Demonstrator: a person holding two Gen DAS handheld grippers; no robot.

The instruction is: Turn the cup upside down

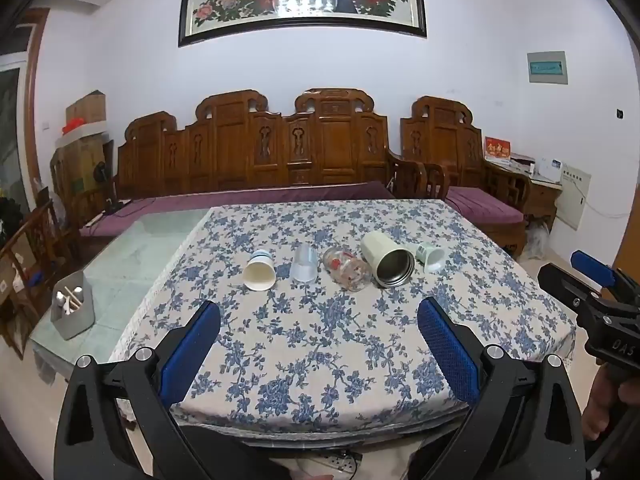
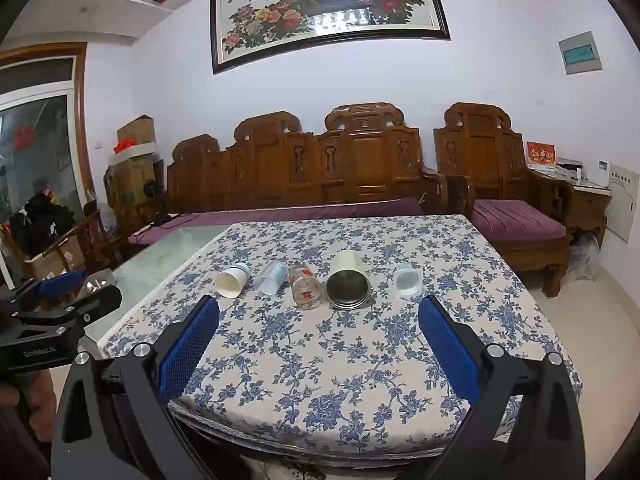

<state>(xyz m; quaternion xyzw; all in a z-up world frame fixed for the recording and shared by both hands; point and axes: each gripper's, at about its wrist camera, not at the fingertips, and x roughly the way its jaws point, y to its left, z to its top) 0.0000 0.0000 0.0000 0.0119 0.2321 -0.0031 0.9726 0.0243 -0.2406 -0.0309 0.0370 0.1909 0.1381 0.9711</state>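
Cups lie on their sides in a row across the floral-clothed desk (image 1: 320, 340), mouths toward the empty, spread left gripper (image 1: 318, 334) and right gripper (image 2: 318, 332), presumably for easy grasping: white paper cup (image 1: 260, 274), clear plastic cup (image 1: 305, 266), printed glass (image 1: 347, 270), cream steel-lined mug (image 1: 387, 258), small pale-green cup (image 1: 431, 258).

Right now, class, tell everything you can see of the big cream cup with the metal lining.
The large cream-coloured cup with a steel-looking inner wall lies on its side on the blue-flowered tablecloth, fourth from the left in a row of five. Its round open mouth, ringed by a grey metal rim, faces the cameras; the closed base points toward the sofa. No handle shows. Nothing grips it.
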